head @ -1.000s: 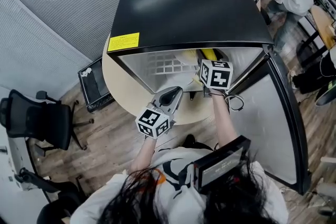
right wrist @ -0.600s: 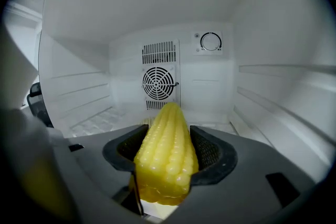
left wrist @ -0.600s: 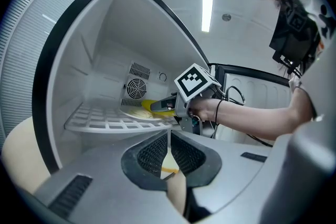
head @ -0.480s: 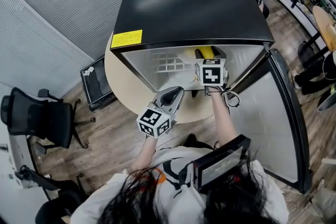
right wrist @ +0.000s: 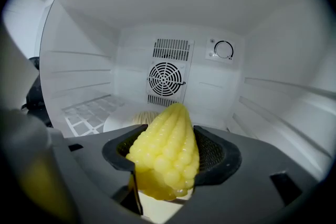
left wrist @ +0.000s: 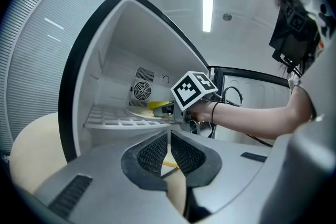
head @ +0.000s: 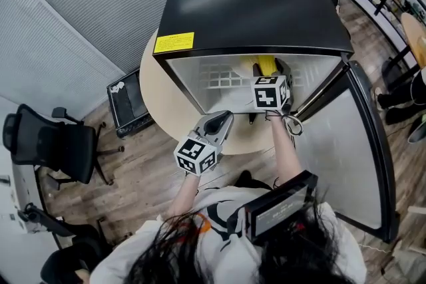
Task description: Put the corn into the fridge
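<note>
While the fridge (head: 253,6) stands with its door (head: 356,143) swung fully open to the right, a wide opening is presented towards the person. The fridge is carried on a round counter (head: 163,106), whose bare rim is exposed at the left and front. Inside, both side walls are seen well apart from the right gripper (right wrist: 169,156), and free room is left above it up to the ceiling of the compartment. The door's inner edge lies near the right forearm.

The corn (head: 265,65) is clamped between the right gripper's jaws, tip pointing towards the back wall, and is held just inside the opening above the wire shelf (head: 219,80). The left gripper (left wrist: 169,152) is held outside the fridge over the counter's front edge; its jaws are brought together to a thin slit and nothing is gripped.

Compared with one second ago, both grippers are found in nearly the same places. A person in white, seen then at the upper right, is no longer in view.

A pale plate (right wrist: 123,115) lies on the shelf directly ahead of the corn, with a ribbed tan item on it that cannot be identified. A fan grille (right wrist: 166,80) and a dial (right wrist: 223,50) are set in the back wall. An office chair (head: 50,146) and a black box (head: 130,103) stand on the floor at the left, well apart from both grippers.
</note>
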Demonstrator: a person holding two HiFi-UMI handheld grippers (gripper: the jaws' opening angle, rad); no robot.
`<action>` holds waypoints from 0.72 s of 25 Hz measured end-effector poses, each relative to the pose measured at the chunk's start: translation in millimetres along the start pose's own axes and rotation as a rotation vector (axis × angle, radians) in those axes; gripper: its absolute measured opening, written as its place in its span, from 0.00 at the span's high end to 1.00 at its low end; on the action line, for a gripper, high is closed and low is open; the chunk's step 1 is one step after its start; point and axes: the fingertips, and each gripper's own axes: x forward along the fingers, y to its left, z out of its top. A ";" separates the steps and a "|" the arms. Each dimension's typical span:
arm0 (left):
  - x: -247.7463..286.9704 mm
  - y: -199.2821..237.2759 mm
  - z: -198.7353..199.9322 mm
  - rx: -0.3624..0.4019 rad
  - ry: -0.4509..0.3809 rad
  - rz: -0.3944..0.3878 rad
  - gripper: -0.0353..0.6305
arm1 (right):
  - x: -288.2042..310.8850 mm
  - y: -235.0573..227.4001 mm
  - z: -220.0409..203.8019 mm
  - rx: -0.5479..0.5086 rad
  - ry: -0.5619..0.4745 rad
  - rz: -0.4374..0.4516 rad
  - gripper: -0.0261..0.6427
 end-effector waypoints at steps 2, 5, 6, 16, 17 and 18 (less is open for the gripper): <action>-3.4 1.6 0.2 -0.001 -0.002 0.004 0.93 | -2.3 -0.3 -1.4 0.013 -0.002 -0.001 0.57; -6.8 3.0 0.8 0.000 -0.005 0.006 0.93 | -6.4 0.0 -3.4 0.019 -0.004 0.000 0.56; -7.3 2.7 1.1 0.000 -0.006 0.005 0.93 | -8.4 0.0 -2.8 0.013 -0.008 -0.002 0.56; -10.5 -10.6 3.7 0.013 -0.020 -0.039 0.93 | -46.0 -5.7 9.6 0.145 -0.097 0.012 0.56; -11.6 -11.6 3.8 0.014 -0.020 -0.042 0.93 | -51.2 -5.2 10.6 0.158 -0.106 0.017 0.56; -12.8 -12.8 3.9 0.014 -0.021 -0.046 0.93 | -56.3 -4.3 11.2 0.172 -0.114 0.025 0.56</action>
